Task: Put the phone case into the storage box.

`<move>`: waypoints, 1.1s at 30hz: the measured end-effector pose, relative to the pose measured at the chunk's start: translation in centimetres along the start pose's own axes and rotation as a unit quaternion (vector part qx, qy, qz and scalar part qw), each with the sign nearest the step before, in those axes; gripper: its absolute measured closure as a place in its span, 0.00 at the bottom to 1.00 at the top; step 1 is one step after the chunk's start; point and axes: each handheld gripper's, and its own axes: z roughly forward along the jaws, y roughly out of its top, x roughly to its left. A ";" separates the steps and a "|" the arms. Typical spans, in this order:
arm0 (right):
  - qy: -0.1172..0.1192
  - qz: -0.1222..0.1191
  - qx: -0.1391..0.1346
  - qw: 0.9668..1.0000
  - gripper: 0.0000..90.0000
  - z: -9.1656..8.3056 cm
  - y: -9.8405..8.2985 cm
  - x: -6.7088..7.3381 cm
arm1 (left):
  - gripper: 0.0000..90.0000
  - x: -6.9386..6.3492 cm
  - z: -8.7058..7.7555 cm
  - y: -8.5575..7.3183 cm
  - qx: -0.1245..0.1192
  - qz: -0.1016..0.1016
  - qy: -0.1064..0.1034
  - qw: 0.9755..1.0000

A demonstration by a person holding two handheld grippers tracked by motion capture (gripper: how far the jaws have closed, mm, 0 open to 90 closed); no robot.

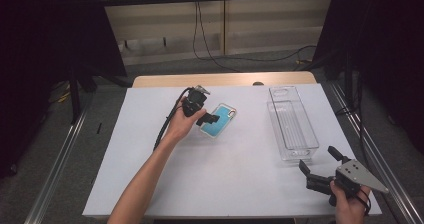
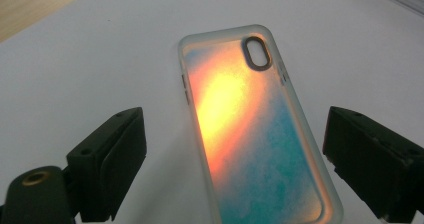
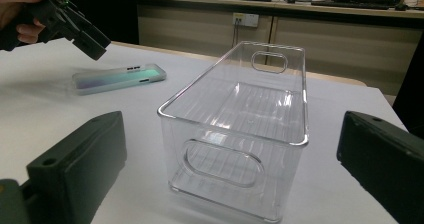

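The left claw (image 1: 209, 118) hangs over the phone case (image 1: 218, 119), jaws spread wide on either side of it and touching nothing — a pre-grasp stance, by the look of it. From the left gripper view the case (image 2: 255, 129) lies flat on the white counter (image 2: 100, 59), back up, its camera cut-out toward twelve o'clock, and the jaws straddle its long edges, presumably so they can pinch across the narrow width. In the high view the case sits near the centre of the counter (image 1: 150, 159), with the clear plastic bin (image 1: 292, 124) well apart at about three o'clock from it. That bin stands empty and open-topped, long axis running away from the person — a likely drop-off. The right claw (image 1: 320, 170) waits low at the bin's near end, about five o'clock on the counter, jaws spread and empty, perhaps ready to steady the bin (image 3: 240, 129).
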 end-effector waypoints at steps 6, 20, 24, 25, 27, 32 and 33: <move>0.000 -0.001 -0.001 1.000 0.00 0.0 0.0 0.0 | 0.13 -0.2 0.6 0.8 0.007 -0.009 0.006 1.000; 0.003 -0.005 -0.003 1.000 0.00 -0.1 0.0 0.0 | 0.13 -0.5 2.3 1.5 0.056 -0.008 0.003 0.998; 0.004 -0.004 -0.003 1.000 0.00 -0.1 0.0 -0.1 | 0.10 -0.9 2.8 1.6 0.064 0.000 0.012 0.998; 0.005 -0.004 -0.004 1.000 0.00 -0.1 0.0 -0.1 | 0.10 -1.0 2.8 1.6 0.067 0.003 0.013 0.998; 0.005 -0.003 -0.004 1.000 0.00 -0.1 0.0 -0.1 | 0.10 -1.2 3.1 1.7 0.068 0.007 0.017 0.997; 0.007 -0.004 -0.003 1.000 0.00 -0.1 0.0 -0.1 | 0.06 -1.5 3.7 1.5 0.071 0.011 0.011 0.997; 0.007 -0.003 -0.003 1.000 0.00 -0.1 0.0 -0.1 | 0.06 -1.5 3.8 1.5 0.073 0.008 0.010 0.997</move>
